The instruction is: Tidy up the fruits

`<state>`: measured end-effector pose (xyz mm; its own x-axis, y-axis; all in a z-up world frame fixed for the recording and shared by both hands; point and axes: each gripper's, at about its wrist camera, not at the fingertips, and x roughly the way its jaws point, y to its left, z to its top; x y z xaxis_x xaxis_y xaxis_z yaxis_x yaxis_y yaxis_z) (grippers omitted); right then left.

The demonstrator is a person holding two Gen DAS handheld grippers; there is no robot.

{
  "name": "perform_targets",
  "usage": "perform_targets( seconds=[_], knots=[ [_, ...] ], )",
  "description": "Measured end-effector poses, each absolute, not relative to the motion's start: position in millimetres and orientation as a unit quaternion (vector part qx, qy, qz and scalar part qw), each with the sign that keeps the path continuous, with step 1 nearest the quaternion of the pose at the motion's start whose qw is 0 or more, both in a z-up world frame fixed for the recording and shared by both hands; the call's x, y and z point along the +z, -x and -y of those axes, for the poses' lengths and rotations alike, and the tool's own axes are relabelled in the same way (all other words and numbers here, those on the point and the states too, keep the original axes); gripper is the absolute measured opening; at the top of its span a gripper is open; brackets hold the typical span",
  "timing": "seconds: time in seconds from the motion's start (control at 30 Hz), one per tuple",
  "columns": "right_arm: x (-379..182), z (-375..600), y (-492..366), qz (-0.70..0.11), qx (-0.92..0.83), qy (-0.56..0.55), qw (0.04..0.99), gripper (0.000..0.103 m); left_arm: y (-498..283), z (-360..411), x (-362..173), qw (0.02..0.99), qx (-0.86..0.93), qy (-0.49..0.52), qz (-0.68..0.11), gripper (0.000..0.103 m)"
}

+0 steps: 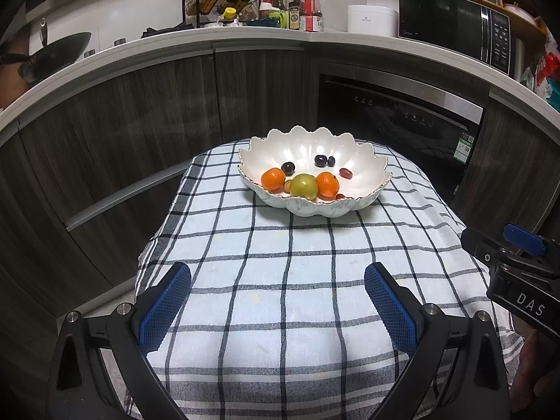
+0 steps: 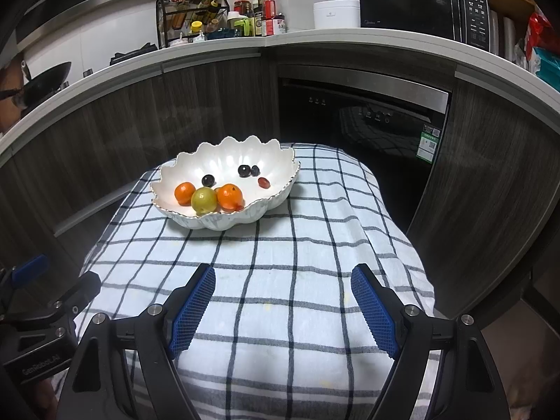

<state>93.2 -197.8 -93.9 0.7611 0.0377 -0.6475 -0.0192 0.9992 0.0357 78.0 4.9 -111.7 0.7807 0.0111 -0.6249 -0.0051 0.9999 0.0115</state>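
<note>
Fruits sit in a white bowl (image 1: pixel 315 206) at the far end of the checked cloth (image 1: pixel 280 280).
Left to right in the bowl: orange (image 1: pixel 273 179), green fruit (image 1: pixel 303 186), orange (image 1: pixel 327 184), red grape (image 1: pixel 345 173). Left gripper (image 1: pixel 278 311) and right gripper (image 2: pixel 283 309) hover near the cloth, jaws released, empty.

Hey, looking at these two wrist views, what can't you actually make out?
- Small yellowish fruit in the scalloped white bowl: mostly hidden behind the round green fruit, both views.
- Small red fruit: cut by the bowl's near rim, both views.
- Bottle labels on the counter: too small.
- Right claw: mostly out of the left wrist view.
</note>
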Motion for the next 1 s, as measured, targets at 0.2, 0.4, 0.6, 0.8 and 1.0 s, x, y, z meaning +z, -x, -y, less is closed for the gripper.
perform_targets(
  seconds=[0.2,0.4,0.6,0.8,1.0],
  knots=[
    [-93.7,197.8,-93.0,-0.345,0.016,-0.014,0.938,0.081,-78.9,-5.0,-111.8,0.944,0.005,-0.004,-0.331,0.101],
    [-93.8,198.1,-92.9,-0.345,0.015,-0.014,0.938,0.081,-78.1,-6.7,-111.3,0.943,0.005,-0.005,-0.333,0.102],
    [-93.7,198.5,-92.9,-0.345,0.016,-0.014,0.938,0.081,-79.0,-6.5,-112.2,0.942,0.004,-0.004,-0.335,0.103],
    [-94.0,198.6,-92.9,-0.345,0.015,-0.014,0.938,0.081,-79.1,-8.3,-114.2,0.942,0.004,0.000,-0.334,0.103],
    [-93.2,198.6,-92.5,-0.344,0.016,-0.014,0.939,0.081,-78.9,-7.3,-113.3,0.944,0.004,-0.002,-0.331,0.103]
  ],
)
